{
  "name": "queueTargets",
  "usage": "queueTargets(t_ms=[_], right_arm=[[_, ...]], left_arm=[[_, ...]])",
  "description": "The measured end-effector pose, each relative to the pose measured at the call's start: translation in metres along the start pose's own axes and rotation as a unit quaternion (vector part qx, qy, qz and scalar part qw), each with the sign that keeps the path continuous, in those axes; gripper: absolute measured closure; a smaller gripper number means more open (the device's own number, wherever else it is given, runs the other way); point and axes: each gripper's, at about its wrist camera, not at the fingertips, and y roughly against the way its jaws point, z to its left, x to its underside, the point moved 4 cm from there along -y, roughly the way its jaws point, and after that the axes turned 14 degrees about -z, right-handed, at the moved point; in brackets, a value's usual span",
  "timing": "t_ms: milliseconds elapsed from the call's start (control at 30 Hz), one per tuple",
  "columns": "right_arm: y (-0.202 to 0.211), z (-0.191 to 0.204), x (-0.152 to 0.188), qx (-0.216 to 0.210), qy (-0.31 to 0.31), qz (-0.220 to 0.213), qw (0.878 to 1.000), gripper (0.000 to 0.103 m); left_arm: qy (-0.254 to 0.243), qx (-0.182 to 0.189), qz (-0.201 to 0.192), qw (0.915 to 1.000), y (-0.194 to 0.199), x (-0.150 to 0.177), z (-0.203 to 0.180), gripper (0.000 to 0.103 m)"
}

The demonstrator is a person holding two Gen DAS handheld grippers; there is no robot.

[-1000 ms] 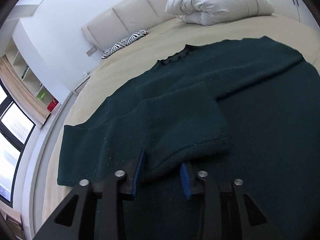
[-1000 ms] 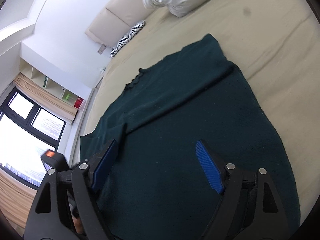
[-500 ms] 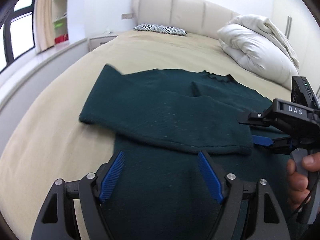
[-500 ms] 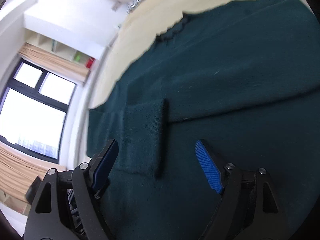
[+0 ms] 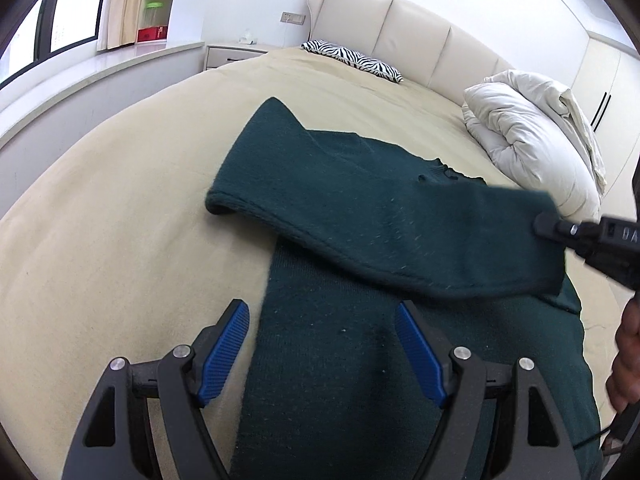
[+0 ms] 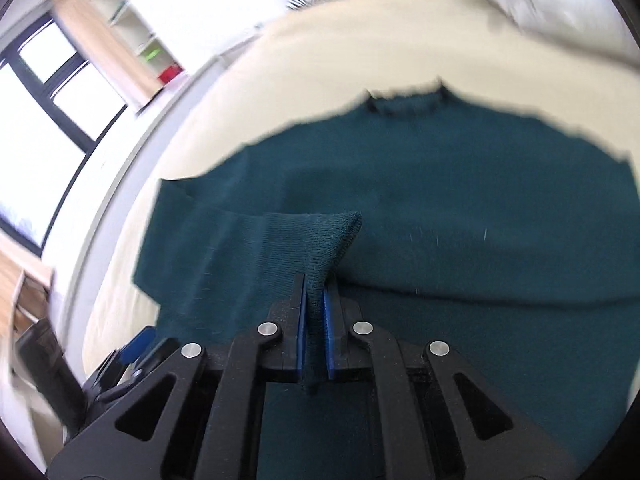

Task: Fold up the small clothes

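Note:
A dark green knit sweater (image 5: 360, 320) lies flat on a beige bed (image 5: 120, 220), neck toward the headboard. Its left sleeve (image 5: 380, 224) is folded across the body. My left gripper (image 5: 322, 344) is open and empty, hovering over the sweater's lower left edge. My right gripper (image 6: 315, 320) is shut on the cuff (image 6: 324, 248) of that sleeve and lifts it off the body; it shows in the left wrist view (image 5: 560, 228) at the right. The sweater (image 6: 440, 208) fills the right wrist view, which is blurred.
A white folded duvet (image 5: 532, 132) sits at the bed's far right. A zebra-print pillow (image 5: 352, 60) lies by the padded headboard (image 5: 400, 28). A window ledge (image 5: 80, 68) and bedside cabinet run along the left. A hand (image 5: 628, 344) holds the right gripper's handle.
My right gripper has closed on the sleeve cuff and raised it. My left gripper has pulled back and left, staying open.

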Motion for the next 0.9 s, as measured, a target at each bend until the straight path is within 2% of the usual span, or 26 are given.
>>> queueTargets(t_ms=[67, 133, 267, 300, 400, 467, 633, 767, 900], right_arm=[[0.008, 0.014, -0.010, -0.003, 0.027, -0.020, 0.999, 0.097], [0.017, 0.011, -0.024, 0.000, 0.040, -0.039, 0.998, 0.097], [0.014, -0.030, -0.054, 0.010, 0.005, -0.045, 0.999, 0.097], [0.011, -0.042, -0.056, 0.010, -0.003, -0.038, 0.999, 0.097], [0.001, -0.083, -0.056, 0.046, -0.018, -0.028, 0.998, 0.097], [-0.005, -0.105, -0.052, 0.045, -0.051, -0.020, 0.997, 0.096], [-0.022, -0.129, -0.047, 0.047, -0.060, -0.016, 0.997, 0.096], [-0.018, -0.136, -0.044, 0.053, -0.071, -0.017, 0.996, 0.096], [-0.022, -0.142, -0.044, 0.058, -0.066, -0.021, 0.996, 0.096]], left_arm=[[0.006, 0.002, -0.003, 1.0000, 0.003, -0.002, 0.002, 0.025], [0.019, 0.005, -0.005, 0.9998, 0.004, -0.005, 0.007, 0.025], [0.054, 0.005, 0.000, 0.9985, 0.005, -0.015, 0.024, 0.026], [0.061, 0.005, -0.002, 0.9981, 0.005, -0.019, 0.029, 0.027], [0.061, -0.009, -0.014, 0.9980, 0.002, -0.037, 0.040, 0.027], [0.056, -0.017, -0.020, 0.9981, -0.002, -0.051, 0.045, 0.027], [0.035, -0.037, -0.031, 0.9982, -0.020, -0.090, 0.046, 0.027], [0.005, -0.043, -0.014, 0.9989, -0.049, -0.106, 0.036, 0.027], [-0.017, -0.048, 0.035, 0.9981, -0.094, -0.105, 0.026, 0.032]])
